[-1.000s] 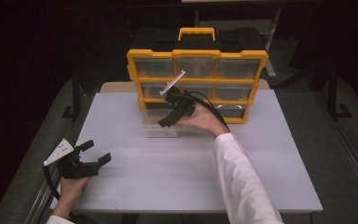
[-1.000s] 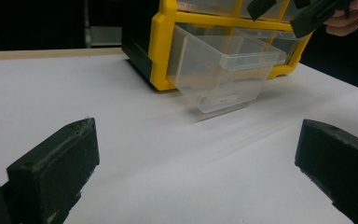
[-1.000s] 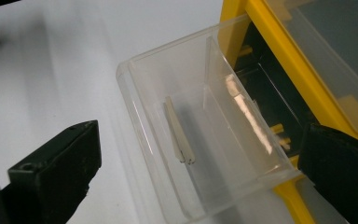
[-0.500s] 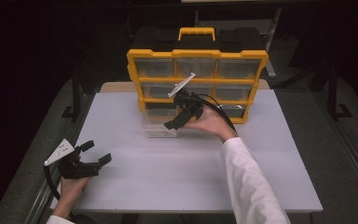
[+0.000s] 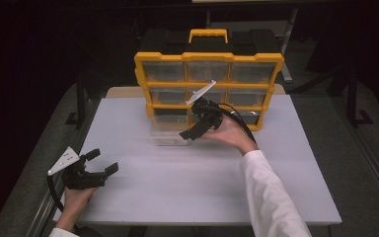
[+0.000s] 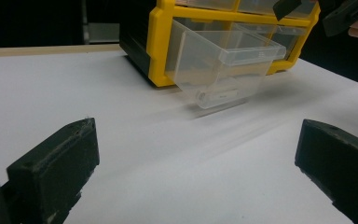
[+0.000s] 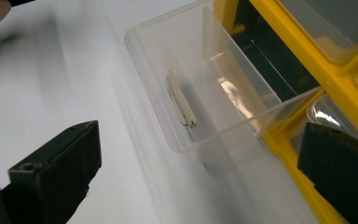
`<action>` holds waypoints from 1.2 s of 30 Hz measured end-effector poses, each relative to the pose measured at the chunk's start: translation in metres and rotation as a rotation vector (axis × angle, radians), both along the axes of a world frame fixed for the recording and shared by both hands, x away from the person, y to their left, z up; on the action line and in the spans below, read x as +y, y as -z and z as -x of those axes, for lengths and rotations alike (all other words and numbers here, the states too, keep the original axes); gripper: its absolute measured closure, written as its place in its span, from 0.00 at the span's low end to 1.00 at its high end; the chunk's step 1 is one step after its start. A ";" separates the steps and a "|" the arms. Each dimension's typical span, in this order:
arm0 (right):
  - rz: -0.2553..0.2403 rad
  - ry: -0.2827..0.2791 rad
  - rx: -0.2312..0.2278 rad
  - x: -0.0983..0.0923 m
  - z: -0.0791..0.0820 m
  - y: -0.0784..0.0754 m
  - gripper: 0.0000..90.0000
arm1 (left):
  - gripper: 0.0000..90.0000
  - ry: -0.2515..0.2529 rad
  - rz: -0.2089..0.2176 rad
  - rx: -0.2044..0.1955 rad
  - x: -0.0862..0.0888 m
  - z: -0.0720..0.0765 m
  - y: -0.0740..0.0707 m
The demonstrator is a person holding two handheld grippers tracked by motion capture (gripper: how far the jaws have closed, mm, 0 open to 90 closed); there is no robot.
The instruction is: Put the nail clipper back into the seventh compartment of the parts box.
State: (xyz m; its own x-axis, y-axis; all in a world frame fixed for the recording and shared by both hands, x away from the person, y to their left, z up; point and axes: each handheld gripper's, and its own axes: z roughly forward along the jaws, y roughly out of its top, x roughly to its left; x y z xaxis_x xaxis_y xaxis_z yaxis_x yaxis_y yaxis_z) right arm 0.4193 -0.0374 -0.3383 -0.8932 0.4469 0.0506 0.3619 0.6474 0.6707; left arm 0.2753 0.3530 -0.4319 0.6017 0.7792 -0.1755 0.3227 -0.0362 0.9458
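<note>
Since the earlier high view, the right gripper (image 5: 197, 129) has drawn back a little from the organizer front and dropped slightly, and its hand now sits lower over the table; the left gripper (image 5: 94, 165) has not shifted from the near left corner. Both sets of jaws stand wide apart, nothing between them.

Seen from the right gripper view, the clear drawer (image 7: 200, 79) lies just past the jaws, pulled well out of its bottom-left slot in the yellow organizer (image 5: 208, 89) and tilted down toward the table. Inside it rests a pale, slim pair of tweezers (image 7: 182, 99), lying along the drawer floor near the front wall; the tips are small and a little blurred, so tweezers is a fair guess only. In the left gripper view the drawer's contents are hard to read through the plastic, and the right gripper is cut off at the top edge. In the high view the right gripper hides part of the drawer.

The drawer's front lip hangs close above the table (image 5: 276, 197), with its rear still caught in the slot. Open tabletop spreads in front of the organizer between the two grippers, which are well apart, and the left one sits near the table's left edge.
</note>
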 end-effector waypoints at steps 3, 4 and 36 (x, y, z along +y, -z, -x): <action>-0.004 0.005 0.000 -0.004 0.003 0.001 0.00 | 0.00 0.000 0.002 -0.002 0.000 0.000 0.000; -0.005 0.009 -0.001 -0.005 0.004 0.002 0.00 | 0.00 0.001 0.001 -0.001 0.000 0.000 0.000; -0.075 0.093 0.006 -0.061 0.030 0.027 0.00 | 0.00 0.013 -0.019 0.000 -0.004 0.000 0.001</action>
State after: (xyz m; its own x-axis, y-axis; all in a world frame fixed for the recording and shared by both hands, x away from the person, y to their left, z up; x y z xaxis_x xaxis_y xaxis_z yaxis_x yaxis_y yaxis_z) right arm 0.3893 -0.0985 -0.3652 -0.8477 0.5224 0.0919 0.4221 0.5594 0.7134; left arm 0.2751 0.3492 -0.4324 0.6118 0.7744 -0.1611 0.3225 -0.0583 0.9448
